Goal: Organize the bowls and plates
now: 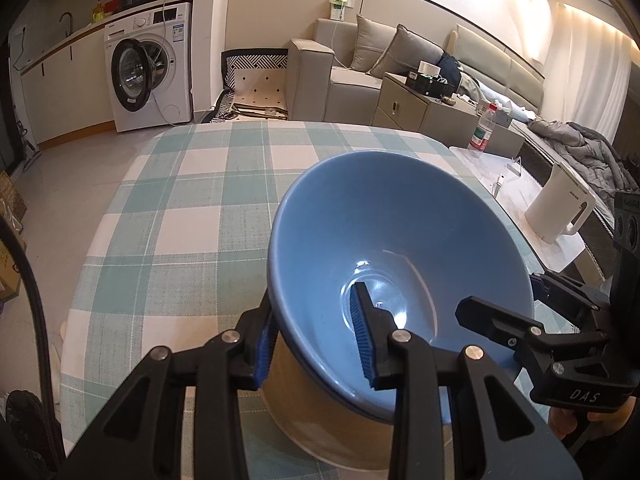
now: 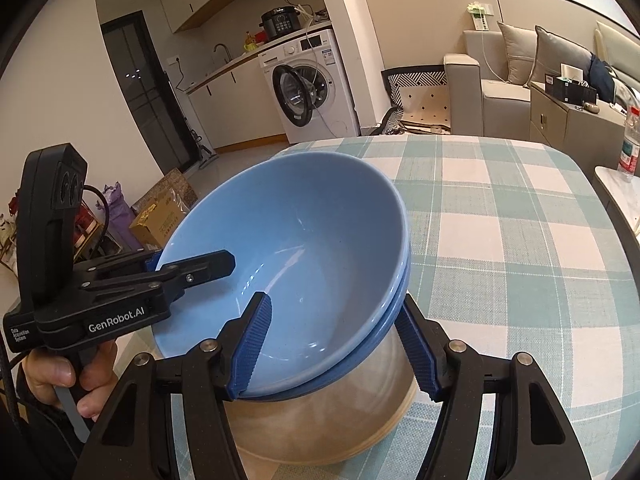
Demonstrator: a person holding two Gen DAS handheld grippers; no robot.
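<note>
A blue bowl [image 1: 400,240] [image 2: 296,240] with a tan outside sits nested in a second bowl, whose blue rim [image 2: 394,312] and tan wall [image 2: 320,412] show below it, on the checked tablecloth. My left gripper [image 1: 316,336] straddles the near-left rim, one finger inside and one outside, with a gap to the wall. My right gripper [image 2: 336,348] straddles the opposite rim the same way, and it shows in the left wrist view [image 1: 504,300]. The left gripper shows in the right wrist view [image 2: 192,264].
The table [image 1: 192,208] carries a teal-and-white checked cloth. A white kettle [image 1: 560,208] and a water bottle [image 1: 482,128] stand on a marble side table at the right. A washing machine [image 1: 148,72], a sofa and boxes on the floor lie beyond.
</note>
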